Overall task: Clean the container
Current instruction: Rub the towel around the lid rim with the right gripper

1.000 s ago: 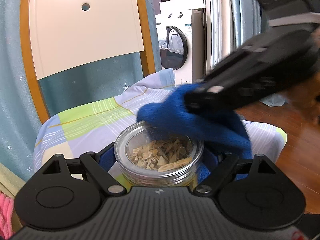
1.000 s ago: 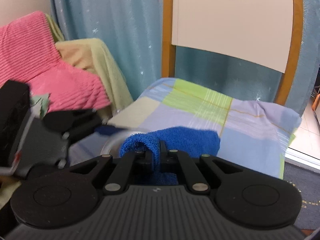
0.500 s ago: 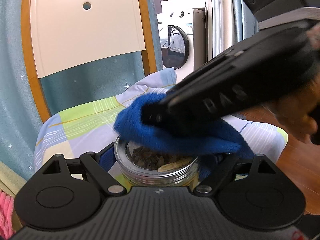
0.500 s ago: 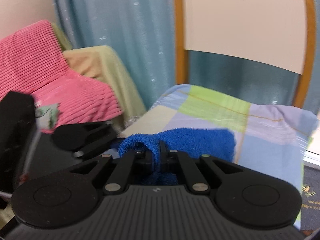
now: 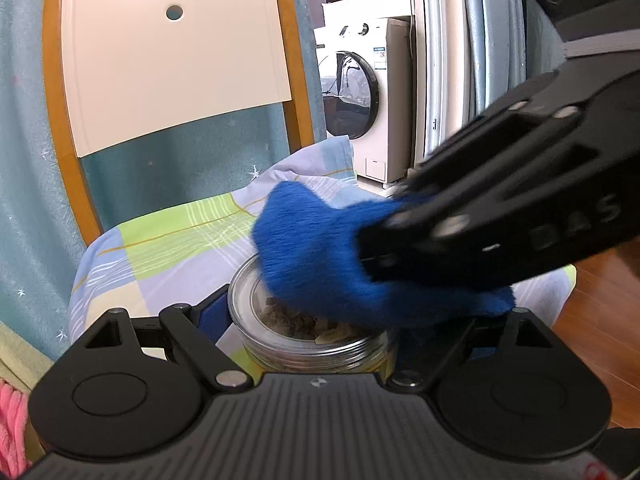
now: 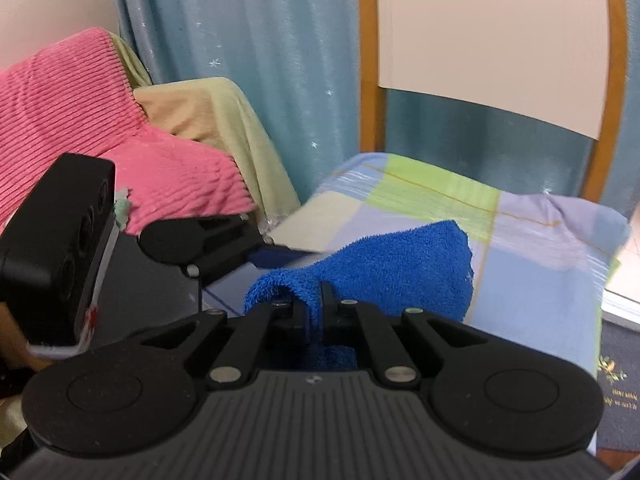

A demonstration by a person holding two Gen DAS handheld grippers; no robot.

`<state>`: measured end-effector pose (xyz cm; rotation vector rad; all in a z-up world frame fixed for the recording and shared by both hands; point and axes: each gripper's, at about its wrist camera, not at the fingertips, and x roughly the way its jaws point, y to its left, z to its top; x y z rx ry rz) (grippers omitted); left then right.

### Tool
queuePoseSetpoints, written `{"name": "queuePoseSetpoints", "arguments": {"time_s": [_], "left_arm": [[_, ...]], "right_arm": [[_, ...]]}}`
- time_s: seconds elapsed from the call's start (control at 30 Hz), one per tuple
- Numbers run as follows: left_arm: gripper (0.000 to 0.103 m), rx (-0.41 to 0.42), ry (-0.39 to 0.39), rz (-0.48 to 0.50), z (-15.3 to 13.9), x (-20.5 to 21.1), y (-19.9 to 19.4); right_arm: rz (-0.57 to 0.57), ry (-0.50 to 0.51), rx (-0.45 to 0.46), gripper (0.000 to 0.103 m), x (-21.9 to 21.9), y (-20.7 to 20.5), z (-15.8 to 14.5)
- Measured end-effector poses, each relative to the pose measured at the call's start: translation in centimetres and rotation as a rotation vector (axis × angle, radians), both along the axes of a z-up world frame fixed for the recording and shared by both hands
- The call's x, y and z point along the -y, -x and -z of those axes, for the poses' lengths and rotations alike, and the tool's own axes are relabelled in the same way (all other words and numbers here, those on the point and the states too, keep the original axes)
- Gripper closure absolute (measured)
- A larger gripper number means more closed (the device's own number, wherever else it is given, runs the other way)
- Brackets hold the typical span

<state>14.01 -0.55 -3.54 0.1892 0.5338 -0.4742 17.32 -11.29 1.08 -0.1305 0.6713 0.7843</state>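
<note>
A clear round container [image 5: 320,354] with dried pieces inside stands on the checked cushion [image 5: 172,248]. My left gripper [image 5: 316,320] is shut on its sides. A blue cloth [image 5: 328,264] lies over most of its transparent lid and hides the far rim. My right gripper [image 5: 372,248] comes in from the right, shut on that cloth. In the right wrist view the blue cloth [image 6: 384,264] is pinched between the fingers of the right gripper [image 6: 316,312] and drapes forward, hiding the container. The left gripper [image 6: 256,252] shows there at the left.
The cushion sits on a chair with a cream back [image 5: 172,60] and orange frame. Teal curtain [image 6: 240,80] hangs behind. A pink blanket [image 6: 100,128] and yellow cloth lie left of the chair. A washing machine [image 5: 360,100] and wooden floor [image 5: 600,300] are to the right.
The right gripper swept the blue cloth leftward across the lid, then back a little to the right. The left gripper and the container stayed in place.
</note>
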Motion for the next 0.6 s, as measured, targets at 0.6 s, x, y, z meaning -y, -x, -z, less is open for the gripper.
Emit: {"name": "queuePoseSetpoints", "arguments": {"time_s": [0.6], "left_arm": [[0.017,0.004,0.004,0.015,0.3,-0.7,-0.6]], "right_arm": [[0.016,0.049,0.004,0.100,1.0,1.2,-0.3]]}}
